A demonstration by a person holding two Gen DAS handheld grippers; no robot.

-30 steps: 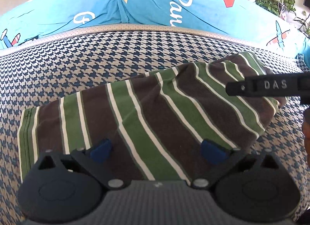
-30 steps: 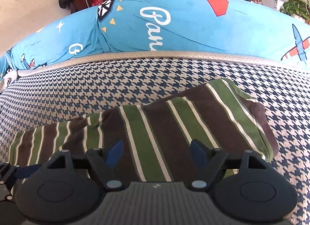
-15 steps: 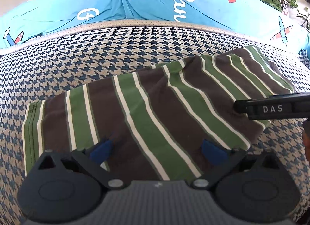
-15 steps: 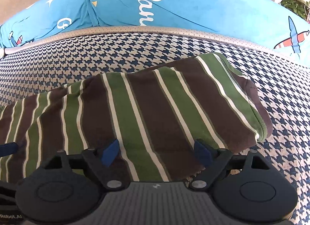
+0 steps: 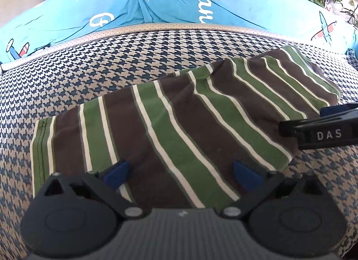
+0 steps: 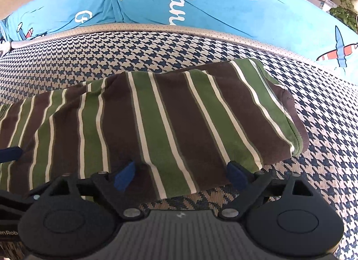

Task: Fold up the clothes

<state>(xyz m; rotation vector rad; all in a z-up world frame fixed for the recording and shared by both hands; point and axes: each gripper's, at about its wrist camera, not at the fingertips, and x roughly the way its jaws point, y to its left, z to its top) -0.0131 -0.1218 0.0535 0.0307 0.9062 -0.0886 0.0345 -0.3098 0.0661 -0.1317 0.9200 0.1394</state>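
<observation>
Jaws of right gripper (image 6: 181, 176) have just been opening, now wide apart over striped garment (image 6: 170, 121), gripping nothing; left gripper (image 5: 182, 174) likewise spread.

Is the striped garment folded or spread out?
Folded: the striped garment lies as a compact bundle on the houndstooth surface, a doubled edge showing at its right end.

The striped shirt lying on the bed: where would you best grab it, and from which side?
Probably the striped shirt's near edge, from this side. That edge lies loose on the houndstooth cover right before the open right tool, so one finger could slip under it.
</observation>
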